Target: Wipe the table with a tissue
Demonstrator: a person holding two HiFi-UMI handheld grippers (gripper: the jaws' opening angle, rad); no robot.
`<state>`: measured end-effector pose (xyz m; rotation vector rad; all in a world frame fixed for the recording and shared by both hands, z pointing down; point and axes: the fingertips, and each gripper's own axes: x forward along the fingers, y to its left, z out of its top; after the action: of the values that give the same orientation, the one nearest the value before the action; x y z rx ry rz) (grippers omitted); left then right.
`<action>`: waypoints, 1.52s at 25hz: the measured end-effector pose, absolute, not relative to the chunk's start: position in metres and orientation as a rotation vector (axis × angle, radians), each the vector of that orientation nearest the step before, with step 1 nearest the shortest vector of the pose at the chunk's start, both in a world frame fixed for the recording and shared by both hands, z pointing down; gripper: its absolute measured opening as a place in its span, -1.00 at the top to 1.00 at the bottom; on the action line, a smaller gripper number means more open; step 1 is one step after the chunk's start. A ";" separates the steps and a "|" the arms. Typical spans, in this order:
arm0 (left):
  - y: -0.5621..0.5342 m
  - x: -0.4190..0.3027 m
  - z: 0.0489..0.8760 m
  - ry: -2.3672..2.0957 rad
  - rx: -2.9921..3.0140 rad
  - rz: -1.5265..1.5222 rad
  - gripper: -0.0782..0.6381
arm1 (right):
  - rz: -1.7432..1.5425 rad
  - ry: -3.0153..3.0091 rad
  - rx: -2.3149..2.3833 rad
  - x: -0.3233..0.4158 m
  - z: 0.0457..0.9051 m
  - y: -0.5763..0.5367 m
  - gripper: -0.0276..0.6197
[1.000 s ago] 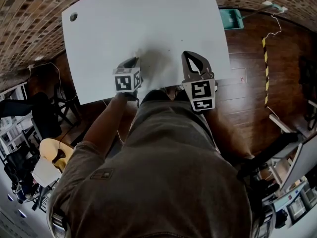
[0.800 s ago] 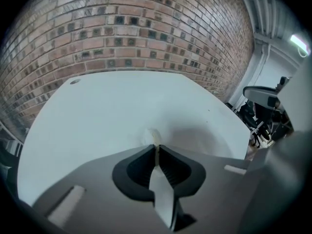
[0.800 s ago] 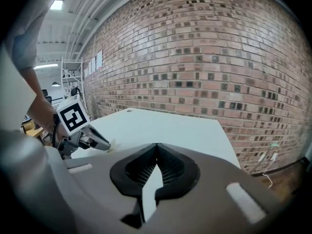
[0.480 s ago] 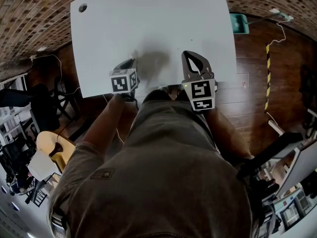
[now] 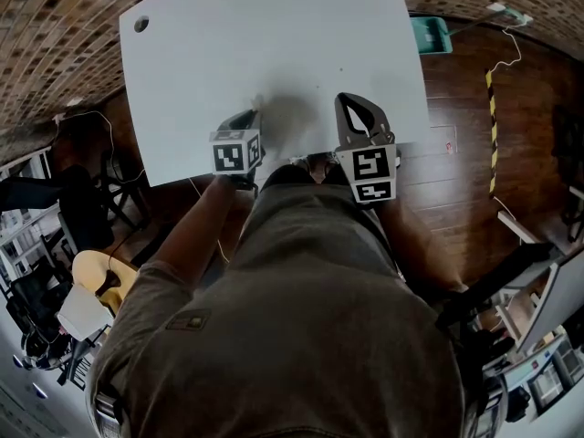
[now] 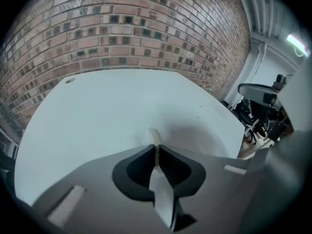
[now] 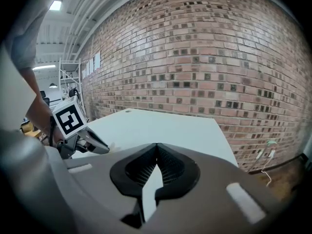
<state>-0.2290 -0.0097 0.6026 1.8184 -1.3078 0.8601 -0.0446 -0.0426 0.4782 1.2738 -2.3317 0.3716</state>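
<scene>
The left gripper has its jaws pressed together on a small white tissue. The tissue's tip pokes out just past them, over the near part of the white table; whether it touches the surface is unclear. In the head view the tissue is too small to make out. To the right, the right gripper is closed on nothing. The person's torso hides part of the table's near edge.

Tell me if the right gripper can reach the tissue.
Probably yes: only bare table lies between the right gripper and the tissue, though the left gripper is shut on it.
</scene>
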 end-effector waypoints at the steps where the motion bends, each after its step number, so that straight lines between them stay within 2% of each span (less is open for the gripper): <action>1: -0.009 -0.224 0.602 -1.298 1.826 0.867 0.70 | 0.372 -2.331 1.277 -0.043 0.478 -0.043 0.87; 21: -0.009 -0.149 0.600 -1.208 1.912 0.920 0.70 | 0.373 -2.334 1.273 0.002 0.478 -0.042 0.87; 38: -0.014 -0.237 0.603 -1.394 1.755 0.856 0.70 | 0.317 -2.389 1.139 -0.040 0.478 -0.063 0.87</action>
<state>-0.2371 -0.0143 0.6026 1.7551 -1.3940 0.8565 -0.0402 -0.0627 0.4777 1.1387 -2.3894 0.3166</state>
